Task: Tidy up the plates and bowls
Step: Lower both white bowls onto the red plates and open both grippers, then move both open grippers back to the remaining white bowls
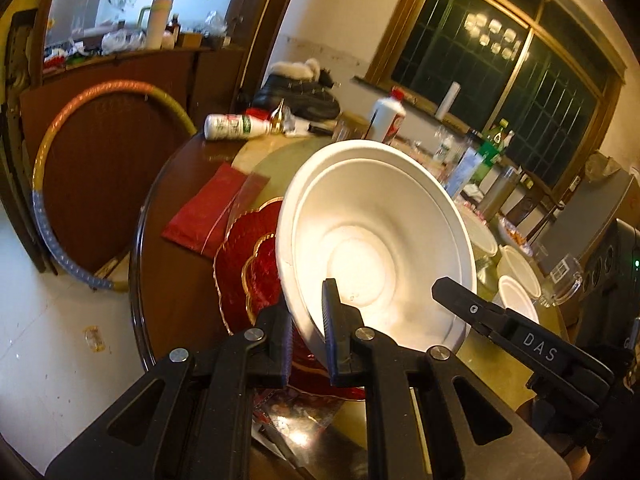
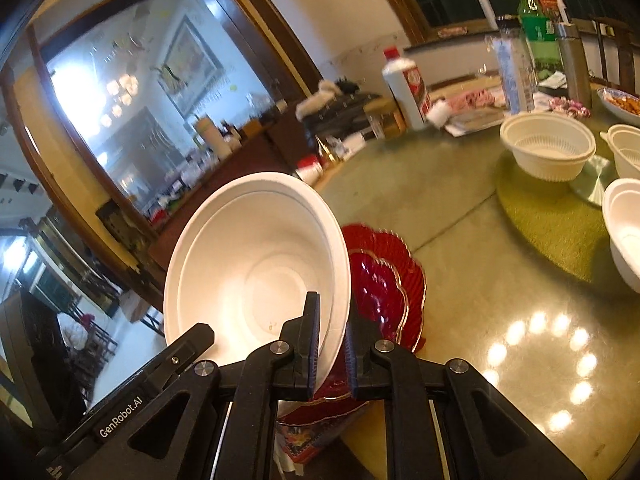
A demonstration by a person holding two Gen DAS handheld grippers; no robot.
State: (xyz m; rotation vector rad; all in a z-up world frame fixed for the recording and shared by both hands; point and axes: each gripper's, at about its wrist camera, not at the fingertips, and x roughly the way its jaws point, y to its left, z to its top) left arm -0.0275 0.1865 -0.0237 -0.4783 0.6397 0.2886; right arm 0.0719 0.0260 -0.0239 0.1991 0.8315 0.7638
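A large white bowl (image 1: 376, 240) is held tilted in the air above the red scalloped plates (image 1: 248, 268). My left gripper (image 1: 308, 336) is shut on its left rim. My right gripper (image 2: 332, 344) is shut on its right rim; the bowl fills the left of the right wrist view (image 2: 256, 268). In the left wrist view a finger of the right gripper (image 1: 472, 308) lies inside the bowl. The red plates (image 2: 384, 280) lie stacked on the table just behind and under the bowl. More white bowls (image 2: 548, 148) stand on the green turntable mat to the right.
The round wooden table (image 1: 176, 280) carries a red cloth (image 1: 204, 208), bottles (image 1: 386, 118), a lying white bottle (image 1: 236, 126) and a dark bag (image 1: 300, 96). A hoop (image 1: 52, 184) leans by the cabinet on the left. Bottles and snacks (image 2: 536, 40) crowd the far table edge.
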